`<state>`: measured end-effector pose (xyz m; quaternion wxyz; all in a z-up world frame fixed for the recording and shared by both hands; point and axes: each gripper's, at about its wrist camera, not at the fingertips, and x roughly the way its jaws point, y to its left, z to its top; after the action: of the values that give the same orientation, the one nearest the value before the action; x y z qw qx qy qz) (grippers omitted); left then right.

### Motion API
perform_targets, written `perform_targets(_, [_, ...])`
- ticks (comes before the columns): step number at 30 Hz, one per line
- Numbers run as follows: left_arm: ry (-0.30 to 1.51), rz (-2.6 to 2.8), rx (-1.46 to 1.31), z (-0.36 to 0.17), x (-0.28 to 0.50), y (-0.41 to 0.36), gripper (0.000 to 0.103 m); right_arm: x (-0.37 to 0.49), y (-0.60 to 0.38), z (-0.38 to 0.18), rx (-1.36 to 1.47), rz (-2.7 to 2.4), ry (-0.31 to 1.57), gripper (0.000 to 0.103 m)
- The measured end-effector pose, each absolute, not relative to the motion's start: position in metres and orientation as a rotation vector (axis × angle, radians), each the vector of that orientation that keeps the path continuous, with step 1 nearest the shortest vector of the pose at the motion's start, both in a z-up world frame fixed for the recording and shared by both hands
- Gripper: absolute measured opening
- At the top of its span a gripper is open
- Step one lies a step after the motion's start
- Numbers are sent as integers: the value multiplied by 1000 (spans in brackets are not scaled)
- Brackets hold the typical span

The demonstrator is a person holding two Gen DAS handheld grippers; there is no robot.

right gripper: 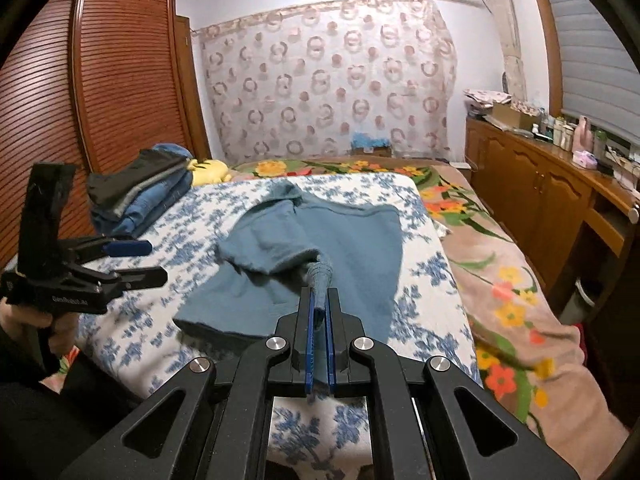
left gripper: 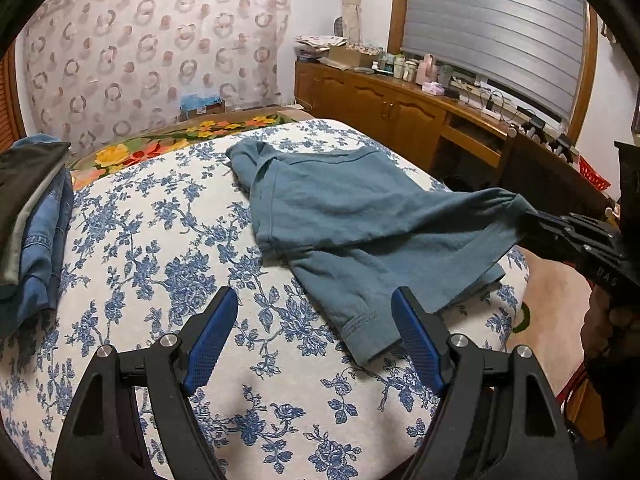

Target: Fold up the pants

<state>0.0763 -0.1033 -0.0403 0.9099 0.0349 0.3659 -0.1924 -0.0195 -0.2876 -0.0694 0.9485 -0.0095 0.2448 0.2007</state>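
Teal-blue pants [left gripper: 340, 216] lie crumpled on a white board with blue flower print [left gripper: 160, 280]. My right gripper [right gripper: 319, 296] is shut on a ribbed cuff of the pants [right gripper: 320, 276] and lifts that end off the board; it also shows at the right of the left wrist view [left gripper: 532, 220]. My left gripper [left gripper: 316, 300] stands open above the board, its right finger just over the other cuff [left gripper: 368, 336], nothing between its blue pads [left gripper: 212, 340]. From the right wrist view the left gripper [right gripper: 154, 260] sits at the left, apart from the pants [right gripper: 312, 240].
A stack of folded clothes [left gripper: 32, 216] sits at the board's left edge [right gripper: 136, 196]. The board rests on a bed with a flowered blanket [right gripper: 500, 280]. A wooden sideboard [left gripper: 400, 108] with bottles runs along the right, a slatted wardrobe [right gripper: 100, 80] stands left.
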Motion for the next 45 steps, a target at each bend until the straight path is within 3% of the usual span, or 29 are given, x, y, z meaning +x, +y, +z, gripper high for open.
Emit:
perform_targets(15, [832, -379, 87, -71, 83, -118, 80, -6, -303, -89, 8, 369, 648, 5])
perform_targets(16, [833, -379, 90, -71, 82, -119, 80, -6, -303, -87, 8, 371, 645, 6])
perform_targets(21, [848, -368, 111, -78, 82, -122, 80, -14, -313, -74, 28, 371, 596, 38])
perform_targets(22, [850, -365, 117, -79, 83, -122, 80, -15, -314, -74, 33, 366, 585, 39])
perform_targets(45, [777, -334, 50, -60, 80, -96, 81, 35, -281, -68, 0, 447, 591, 39])
